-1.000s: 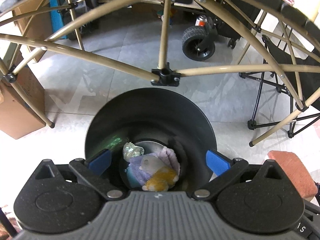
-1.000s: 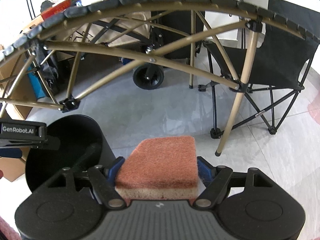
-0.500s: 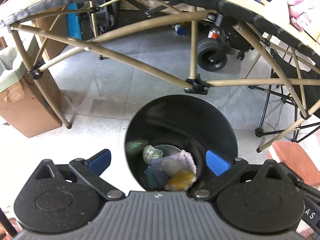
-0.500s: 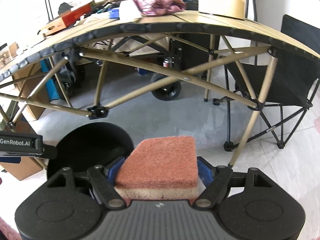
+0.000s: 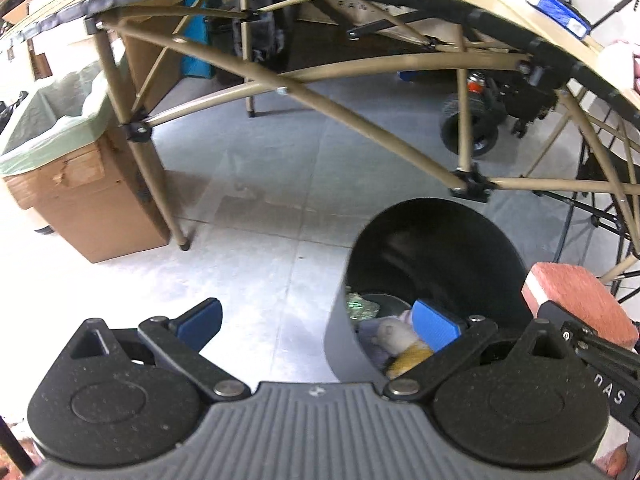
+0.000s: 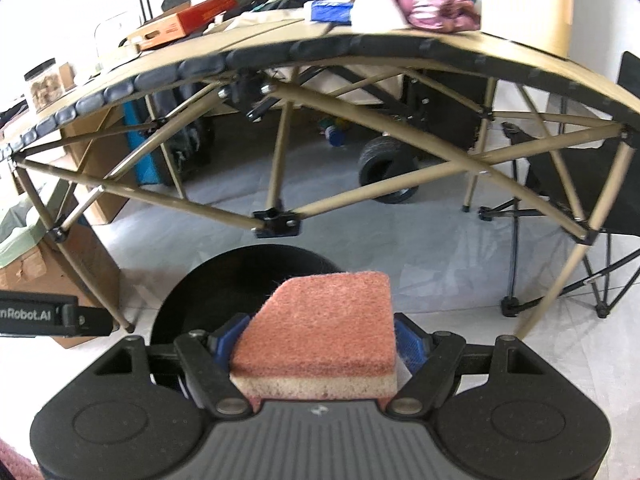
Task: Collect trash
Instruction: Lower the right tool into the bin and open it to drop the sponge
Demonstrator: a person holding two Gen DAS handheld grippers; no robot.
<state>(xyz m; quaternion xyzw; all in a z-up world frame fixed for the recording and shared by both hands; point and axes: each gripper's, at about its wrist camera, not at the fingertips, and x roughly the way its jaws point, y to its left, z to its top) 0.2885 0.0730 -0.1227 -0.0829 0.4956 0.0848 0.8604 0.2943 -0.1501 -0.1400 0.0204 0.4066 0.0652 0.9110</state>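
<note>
Before me stands a folding desk point(image 6: 400, 46) on crossed tan struts point(image 5: 360, 124), over a pale grey tiled floor point(image 5: 256, 216). A cardboard box point(image 5: 80, 196) lined with green plastic sits at its left corner, a black folding chair point(image 6: 576, 176) at its right.

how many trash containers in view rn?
2. A black bin on the floor by the table frame, trash inside, with the sponge in the right gripper near it. A bag-lined cardboard box sits at far left. Others may be hidden.
</note>
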